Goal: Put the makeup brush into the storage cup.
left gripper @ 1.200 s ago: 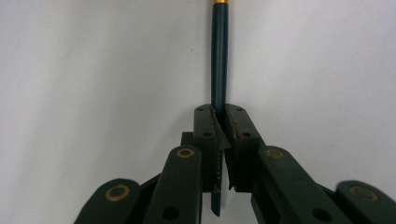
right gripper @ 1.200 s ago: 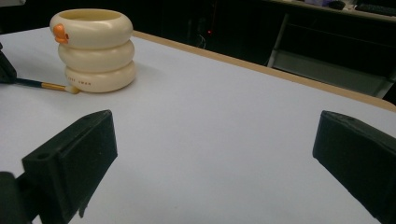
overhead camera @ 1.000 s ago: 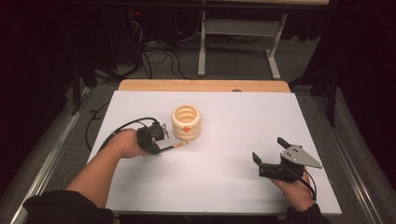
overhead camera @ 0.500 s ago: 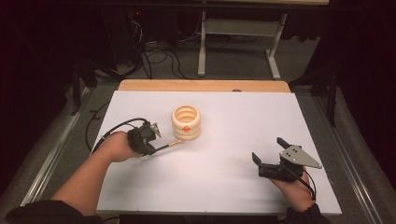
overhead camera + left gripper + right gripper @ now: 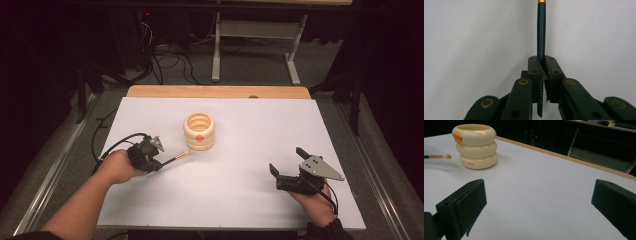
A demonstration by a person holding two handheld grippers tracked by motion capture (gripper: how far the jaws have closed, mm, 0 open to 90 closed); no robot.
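A slim brush (image 5: 541, 32) is pinched in the left gripper (image 5: 159, 154), the jaws pressed together on the dark handle well behind the gold ferrule. In the high view the brush (image 5: 176, 158) is carried low over the white table (image 5: 240, 190), its pale bristle tip pointed at the foot of the cream ring-stacked holder (image 5: 199, 131) and just short of it. From the right gripper view the bristle tip (image 5: 447, 156) is seen just beside the holder (image 5: 475, 146), apart from it, with an orange duck-like mark near the holder's rim.

The right gripper (image 5: 285, 177) is held near the table's right front, well apart from the holder, its jaws spread wide and nothing between them.

The brush is judged light and stiff along the handle, soft only at the tip. A thin, smooth, round handle like this can be expected to roll or pivot between flat pads, so the grip is best taken squarely across the shaft, as is seen in the left gripper view, and not on the bristles, which would be splayed or bent. With so much length carried ahead of the jaws, a small twist of the hand will be magnified at the tip.

The holder looks rigid and possibly ceramic; that cannot be told for sure. It may be nudged or tipped if its wall is struck by the tip, so the brush would need to be raised above the rim first.
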